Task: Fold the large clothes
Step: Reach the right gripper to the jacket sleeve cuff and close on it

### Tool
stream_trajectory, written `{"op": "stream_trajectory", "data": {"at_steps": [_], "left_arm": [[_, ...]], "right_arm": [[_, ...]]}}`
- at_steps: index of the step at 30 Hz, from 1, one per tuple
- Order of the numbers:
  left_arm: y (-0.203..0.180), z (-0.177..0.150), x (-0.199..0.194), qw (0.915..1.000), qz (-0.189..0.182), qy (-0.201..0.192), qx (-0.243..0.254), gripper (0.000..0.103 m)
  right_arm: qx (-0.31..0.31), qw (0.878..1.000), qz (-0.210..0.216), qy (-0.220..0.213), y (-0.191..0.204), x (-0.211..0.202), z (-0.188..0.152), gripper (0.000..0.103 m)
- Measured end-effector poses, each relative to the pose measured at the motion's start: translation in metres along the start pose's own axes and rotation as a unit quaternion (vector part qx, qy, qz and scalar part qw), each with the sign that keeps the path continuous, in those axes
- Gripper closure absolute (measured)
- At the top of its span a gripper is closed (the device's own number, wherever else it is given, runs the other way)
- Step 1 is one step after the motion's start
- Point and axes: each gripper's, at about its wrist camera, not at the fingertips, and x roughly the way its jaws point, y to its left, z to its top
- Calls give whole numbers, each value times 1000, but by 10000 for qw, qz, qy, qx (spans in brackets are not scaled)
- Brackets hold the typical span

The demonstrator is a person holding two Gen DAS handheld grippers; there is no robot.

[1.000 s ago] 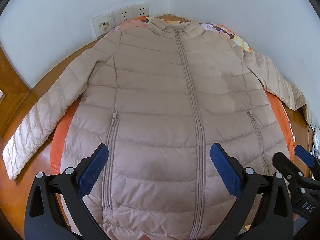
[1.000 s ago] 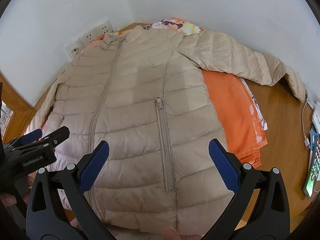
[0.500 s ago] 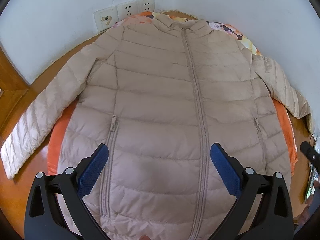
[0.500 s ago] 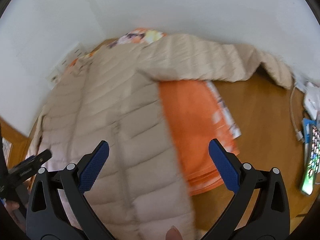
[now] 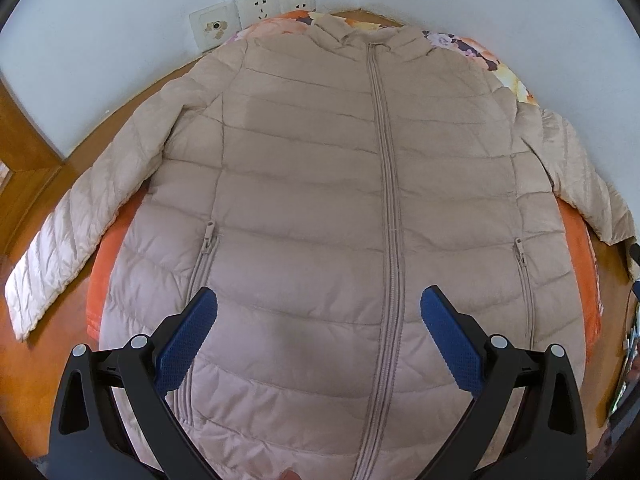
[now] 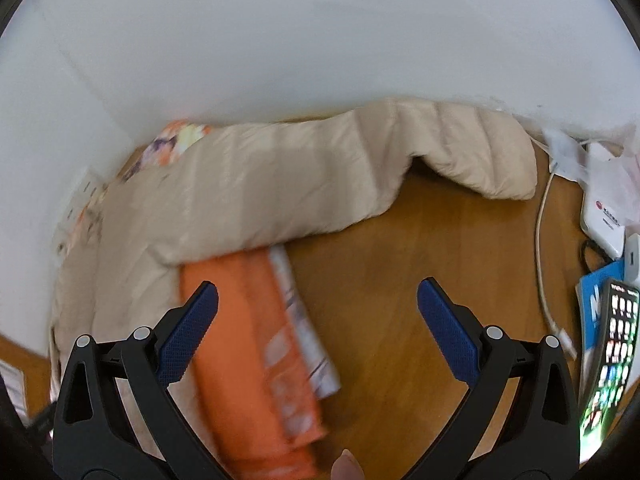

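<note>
Left gripper (image 5: 319, 322) fingers wide apart, holding nothing. Under them and ahead lies puffy coat (image 5: 320, 200), flat, zipped, on orange cloth (image 5: 108, 256).

Right gripper (image 6: 317, 318) fingers wide apart too, empty, over bare wood table (image 6: 420, 248). Coat sleeve (image 6: 360, 168) lies ahead, stretched to right, picture blurry.

Step, I think: folding not begun; reaching for sleeve. Next: go forward, pinch sleeve end, lay over coat front.

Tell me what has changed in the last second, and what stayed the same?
The right hand-held gripper swung off the jacket body toward its right sleeve and the bare wooden floor. The left hand-held gripper drifted slightly over the jacket. Both are open, gripping nothing; the jacket lies flat and zipped as before.
</note>
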Motion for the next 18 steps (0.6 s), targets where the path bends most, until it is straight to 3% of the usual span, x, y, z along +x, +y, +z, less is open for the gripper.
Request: {"op": "stream_trajectory", "data": {"at_steps": [9, 12, 14, 18], "left_arm": [[-8, 0, 4, 9992, 379, 63, -105, 6], [-10, -1, 6, 9988, 451, 122, -142, 6], [-11, -2, 6, 9982, 577, 108, -99, 6], [-11, -1, 6, 9986, 519, 95, -71, 6]], "right_arm": [[594, 9980, 209, -17, -48, 34, 39, 5], [761, 9968, 231, 16, -57, 44, 46, 21], [1004, 9947, 200, 21, -63, 48, 50, 42], [1213, 9921, 255, -172, -70, 47, 57, 45]]}}
